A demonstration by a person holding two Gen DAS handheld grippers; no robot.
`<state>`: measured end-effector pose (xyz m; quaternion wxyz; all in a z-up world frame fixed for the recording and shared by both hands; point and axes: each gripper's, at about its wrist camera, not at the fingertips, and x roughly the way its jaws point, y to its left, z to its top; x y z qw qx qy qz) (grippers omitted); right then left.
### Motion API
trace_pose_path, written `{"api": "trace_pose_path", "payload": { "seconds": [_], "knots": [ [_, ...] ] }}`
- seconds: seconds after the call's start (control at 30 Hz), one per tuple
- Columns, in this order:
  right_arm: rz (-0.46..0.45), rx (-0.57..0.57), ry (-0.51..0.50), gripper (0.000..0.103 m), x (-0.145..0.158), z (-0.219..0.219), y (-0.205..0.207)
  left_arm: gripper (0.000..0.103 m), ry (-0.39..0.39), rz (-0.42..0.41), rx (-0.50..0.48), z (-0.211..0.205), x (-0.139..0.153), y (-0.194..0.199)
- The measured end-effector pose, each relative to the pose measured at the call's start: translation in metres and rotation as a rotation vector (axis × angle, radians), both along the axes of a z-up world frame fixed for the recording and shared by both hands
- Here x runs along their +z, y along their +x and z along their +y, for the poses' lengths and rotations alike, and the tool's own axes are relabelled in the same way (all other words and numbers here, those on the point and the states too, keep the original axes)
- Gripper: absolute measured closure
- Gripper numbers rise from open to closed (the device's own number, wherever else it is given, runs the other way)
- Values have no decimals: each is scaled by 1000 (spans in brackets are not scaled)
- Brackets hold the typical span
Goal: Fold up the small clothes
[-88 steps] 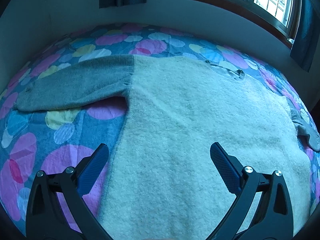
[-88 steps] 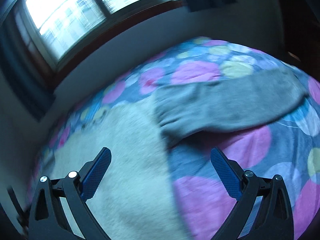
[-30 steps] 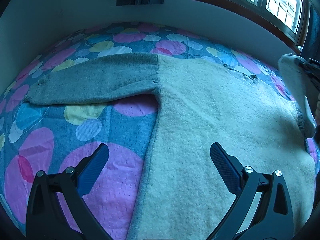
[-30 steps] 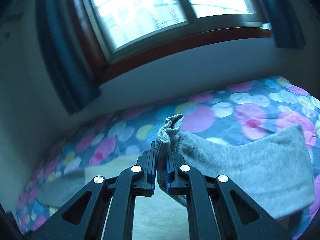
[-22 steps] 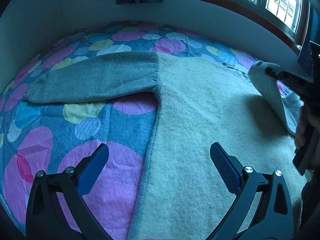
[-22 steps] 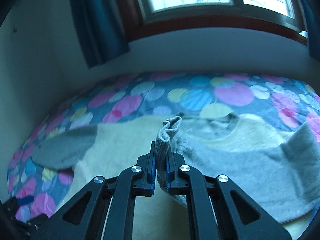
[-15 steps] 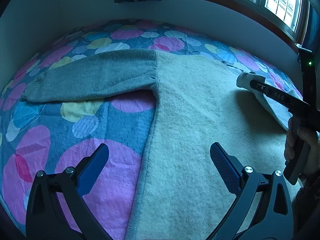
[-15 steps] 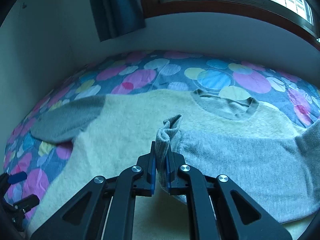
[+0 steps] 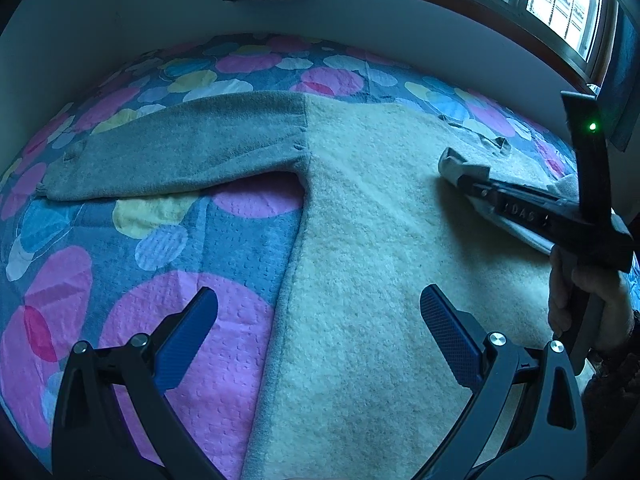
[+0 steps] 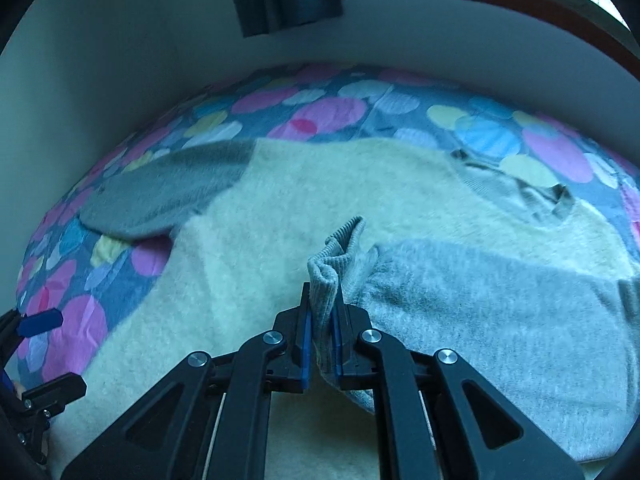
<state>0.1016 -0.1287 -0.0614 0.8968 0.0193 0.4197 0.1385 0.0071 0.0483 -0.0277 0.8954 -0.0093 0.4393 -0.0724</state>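
Sweater [image 9: 380,240], cream body, grey sleeves

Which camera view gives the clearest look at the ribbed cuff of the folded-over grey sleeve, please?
The right wrist view: the cuff fills the centre, pinched in the right gripper, its ribbing plain. In the left wrist view it is only a small pale end poking past that gripper's tip.

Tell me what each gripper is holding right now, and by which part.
The right gripper pinches the sweater's grey sleeve by its ribbed cuff. The left gripper holds nothing.
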Motion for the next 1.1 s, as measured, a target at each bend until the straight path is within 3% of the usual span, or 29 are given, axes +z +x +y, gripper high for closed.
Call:
{"api": "trace_pose_path", "payload": {
  "seconds": [0.33,0.43,0.5,0.7,0.77,0.83,0.97,1.03,1.1],
  "knots": [
    [52,142,-40,90,-14,26,-3,2,4,9,-4,-3,-4,0],
    [89,157,23,81,-18,27,-2,2,4,13,-6,-4,-5,0],
    [104,196,91,68,-18,30,-4,2,4,12,-8,-4,-5,0],
    [123,277,294,64,4,18,-16,2,0,18,-12,-6,-8,0],
    [62,224,356,63,27,-17,-27,2,-2,16,-19,-7,-8,0],
    [-5,134,394,57,48,-63,-39,2,-8,5,-28,-7,-6,-1],
    [-128,-161,318,30,75,-187,-68,2,-21,-12,-45,-9,-4,1],
    [-116,-313,248,29,68,-247,-71,2,-27,-18,-46,-10,-3,3],
    [-31,-480,210,29,46,-306,-65,2,-35,-30,-40,-12,-1,6]
  ]
}}
